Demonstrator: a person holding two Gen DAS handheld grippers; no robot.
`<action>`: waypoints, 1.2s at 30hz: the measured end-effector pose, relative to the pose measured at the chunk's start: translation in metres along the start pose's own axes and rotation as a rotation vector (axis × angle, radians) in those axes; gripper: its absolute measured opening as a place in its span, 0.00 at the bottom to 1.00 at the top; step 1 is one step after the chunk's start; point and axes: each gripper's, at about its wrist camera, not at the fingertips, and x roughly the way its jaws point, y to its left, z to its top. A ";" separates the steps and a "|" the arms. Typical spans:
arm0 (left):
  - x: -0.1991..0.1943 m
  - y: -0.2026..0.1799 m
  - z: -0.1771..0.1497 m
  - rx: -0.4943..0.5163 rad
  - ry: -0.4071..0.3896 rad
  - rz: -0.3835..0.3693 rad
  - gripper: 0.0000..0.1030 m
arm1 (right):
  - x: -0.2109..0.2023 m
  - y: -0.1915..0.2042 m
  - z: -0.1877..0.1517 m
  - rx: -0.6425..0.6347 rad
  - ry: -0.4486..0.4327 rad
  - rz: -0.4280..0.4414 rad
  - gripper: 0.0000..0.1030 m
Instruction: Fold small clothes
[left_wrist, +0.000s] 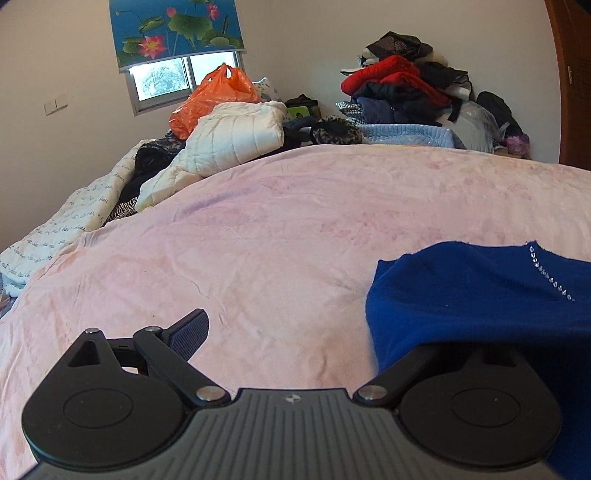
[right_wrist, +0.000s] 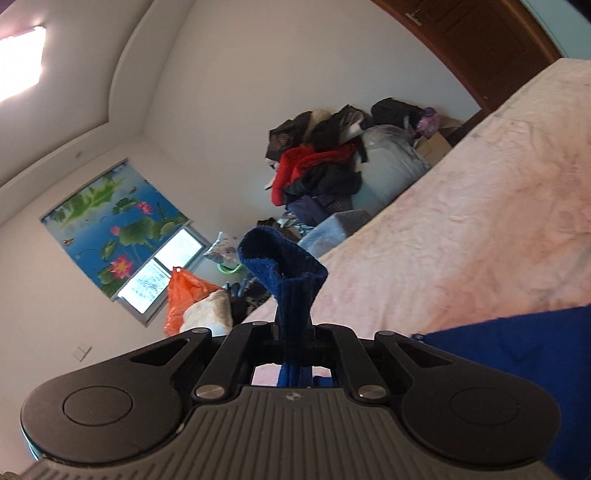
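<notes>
Right wrist view: the right tool (right_wrist: 293, 332) is pressed together, pinching a ribbed edge of the royal-blue knitted garment (right_wrist: 282, 273); the rest trails to its right on the pink plush bed cover (right_wrist: 480, 206). The left tool (left_wrist: 295, 332) stands spread; the garment lies to its right, draped over its right finger, so an inward sweep seems needed.

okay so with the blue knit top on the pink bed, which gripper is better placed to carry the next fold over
Right. The right gripper is already shut on a ribbed edge of the blue knit top. The left gripper stands open, one finger over the pink blanket, the other hidden under the top.
</notes>
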 end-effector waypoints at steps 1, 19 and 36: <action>0.000 -0.001 -0.002 0.005 0.003 0.001 0.96 | -0.004 -0.010 -0.004 0.019 -0.009 -0.012 0.08; 0.000 -0.016 -0.019 0.121 0.016 0.026 0.95 | -0.038 -0.084 -0.067 0.119 0.057 -0.192 0.13; 0.002 -0.026 -0.020 0.135 0.011 0.063 0.96 | -0.010 -0.080 -0.033 -0.020 0.056 -0.278 0.10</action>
